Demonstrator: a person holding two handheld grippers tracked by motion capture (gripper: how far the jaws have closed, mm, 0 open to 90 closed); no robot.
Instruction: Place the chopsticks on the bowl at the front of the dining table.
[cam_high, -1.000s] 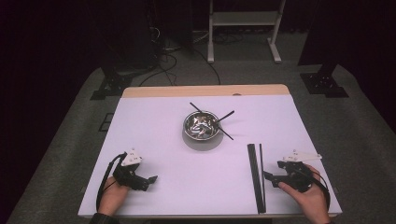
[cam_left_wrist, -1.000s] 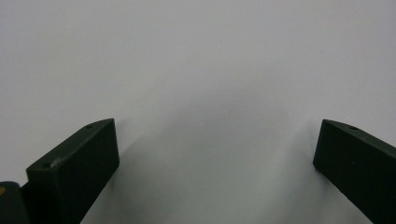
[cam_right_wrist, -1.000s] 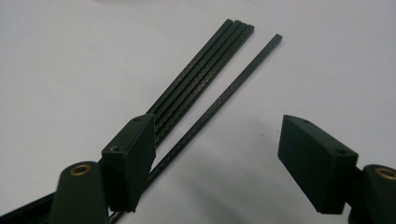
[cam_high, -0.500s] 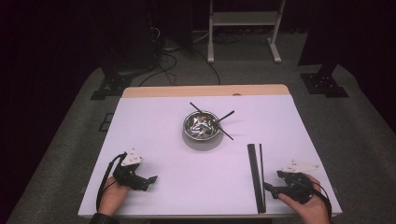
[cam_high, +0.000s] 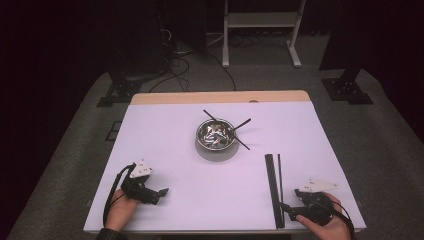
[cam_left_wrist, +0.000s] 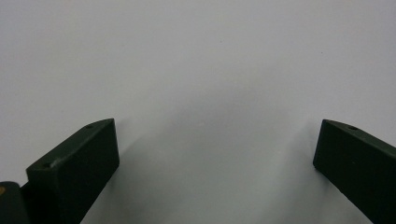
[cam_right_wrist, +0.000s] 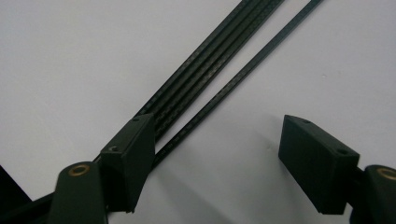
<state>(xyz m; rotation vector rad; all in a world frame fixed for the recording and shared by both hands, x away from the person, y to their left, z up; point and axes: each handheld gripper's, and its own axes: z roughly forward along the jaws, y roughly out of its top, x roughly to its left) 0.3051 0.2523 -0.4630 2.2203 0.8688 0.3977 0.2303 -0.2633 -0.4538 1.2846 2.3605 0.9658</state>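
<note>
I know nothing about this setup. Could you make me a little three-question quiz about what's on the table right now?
1. True or false: the right gripper has its jaws closed on the black sticks.
2. Where does the metal bowl stand: A) near the table's middle, B) at the left edge, C) beside the left gripper?
3. Fill in: the loose sticks lie flat in front of the person's ___ hand.

Key: 1 false, the jaws are open; 2 A; 3 right.
</note>
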